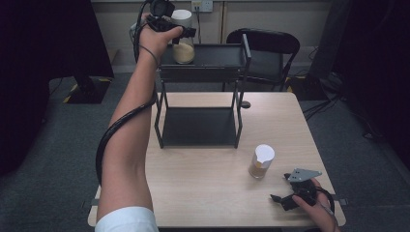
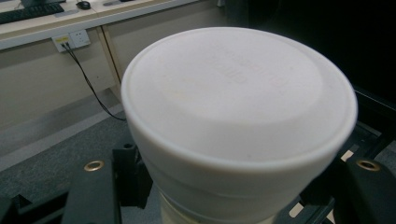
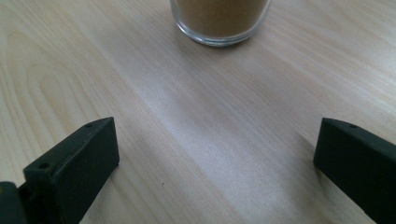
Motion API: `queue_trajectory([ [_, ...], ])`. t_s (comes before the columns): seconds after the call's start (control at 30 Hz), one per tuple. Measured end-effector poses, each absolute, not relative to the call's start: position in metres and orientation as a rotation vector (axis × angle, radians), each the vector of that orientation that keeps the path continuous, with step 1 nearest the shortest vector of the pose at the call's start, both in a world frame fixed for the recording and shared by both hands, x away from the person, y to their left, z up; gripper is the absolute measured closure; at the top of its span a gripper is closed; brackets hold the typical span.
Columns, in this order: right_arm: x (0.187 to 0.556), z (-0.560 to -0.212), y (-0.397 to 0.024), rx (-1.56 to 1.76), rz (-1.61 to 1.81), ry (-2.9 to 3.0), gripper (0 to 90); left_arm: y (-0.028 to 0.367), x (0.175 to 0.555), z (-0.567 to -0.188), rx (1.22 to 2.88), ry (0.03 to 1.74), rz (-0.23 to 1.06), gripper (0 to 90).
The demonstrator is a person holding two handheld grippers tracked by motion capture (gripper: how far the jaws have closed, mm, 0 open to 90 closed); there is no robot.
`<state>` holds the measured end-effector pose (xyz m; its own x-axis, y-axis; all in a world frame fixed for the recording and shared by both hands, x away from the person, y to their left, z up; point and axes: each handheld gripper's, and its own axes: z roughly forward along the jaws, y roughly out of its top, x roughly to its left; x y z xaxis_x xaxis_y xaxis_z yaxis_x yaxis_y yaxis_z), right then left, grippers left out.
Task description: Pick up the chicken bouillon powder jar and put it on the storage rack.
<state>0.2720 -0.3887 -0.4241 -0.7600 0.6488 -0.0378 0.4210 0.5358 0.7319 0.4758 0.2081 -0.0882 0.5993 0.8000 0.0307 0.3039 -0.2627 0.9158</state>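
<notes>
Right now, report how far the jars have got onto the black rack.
Nothing looks finished yet. In hand: the left hand-held gripper is shut on a white-lidded jar of brown powder at the rack's top shelf; I can't tell whether it rests there. Left: the second jar stands on the table, apart from the open right hand-held gripper. The lower shelf is bare.

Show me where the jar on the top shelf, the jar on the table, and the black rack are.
jar on the top shelf [image 1: 183, 52], high view, brown-filled glass body.
jar on the table [image 1: 261, 162], high view, its glass side.
black rack [image 1: 200, 73], high view, front edge of upper shelf.
</notes>
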Motion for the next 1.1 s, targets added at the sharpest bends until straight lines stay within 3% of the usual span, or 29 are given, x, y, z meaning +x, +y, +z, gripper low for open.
queue_trajectory([
  [0.33,0.272,-0.424,-0.389,0.889,1.056,2.472,0.0,0.208,0.474,-0.089,1.815,0.91,0.618,33.2],
  [0.37,0.272,-0.424,-0.389,0.889,1.056,2.472,0.0,0.208,0.474,-0.089,1.815,0.91,0.618,26.3],
  [0.47,0.272,-0.424,-0.389,0.889,1.056,2.472,0.0,0.207,0.471,-0.089,1.792,0.951,0.622,20.2],
  [0.53,0.272,-0.424,-0.389,0.889,1.056,2.472,0.0,0.207,0.469,-0.089,1.784,0.969,0.621,10.3],
  [0.73,0.272,-0.424,-0.389,0.89,1.056,2.472,0.0,0.209,0.463,-0.091,1.764,0.971,0.612,2.2],
  [1.1,0.272,-0.424,-0.389,0.888,1.058,2.471,0.0,0.216,0.445,-0.096,1.741,0.97,0.592,0.6],
])
